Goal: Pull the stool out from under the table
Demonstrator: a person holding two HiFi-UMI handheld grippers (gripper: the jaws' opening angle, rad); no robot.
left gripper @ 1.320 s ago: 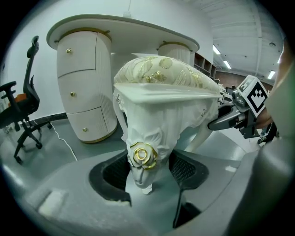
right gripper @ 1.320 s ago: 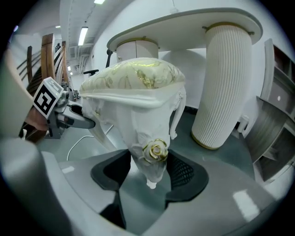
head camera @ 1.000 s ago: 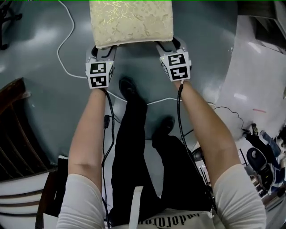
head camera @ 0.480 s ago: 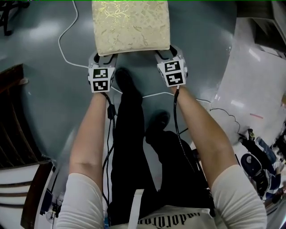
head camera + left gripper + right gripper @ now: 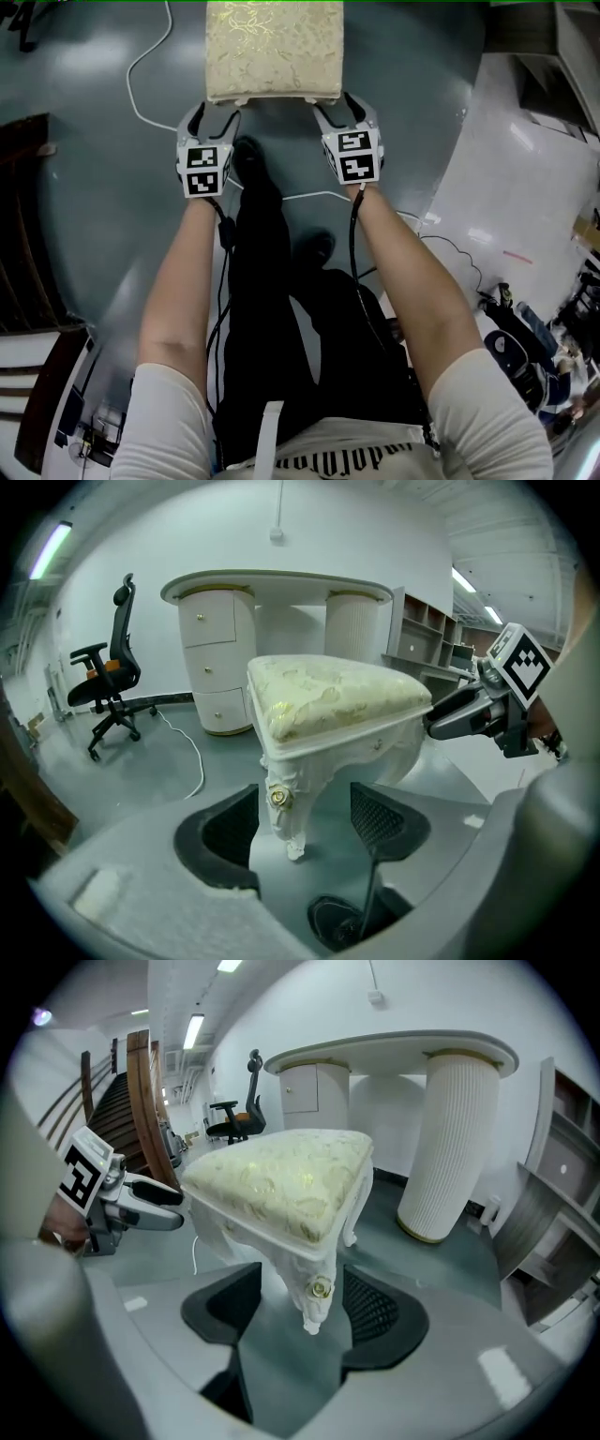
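Stool (image 5: 272, 47), cream cushion with a gold leaf pattern on white carved legs, stands on the grey floor (image 5: 112, 187) well out in front of the white table (image 5: 277, 583), with nothing of the table over it, so the pull looks as good as done. Each near corner leg sits between a pair of jaws: the left gripper (image 5: 211, 117) has the near left leg and the right gripper (image 5: 339, 108) the near right one. Both claws are letting go, the jaws opening with a gap showing between pads and leg on each side. Taking the two near legs at once likely kept the stool square as it came straight back towards the person. A white cable (image 5: 150, 66) lies on the floor to the stool's left, and an office chair (image 5: 108, 667) stands beyond. The only markings are the black-and-white squares on the gripper cubes; print on the person's clothing is too cut off to read.
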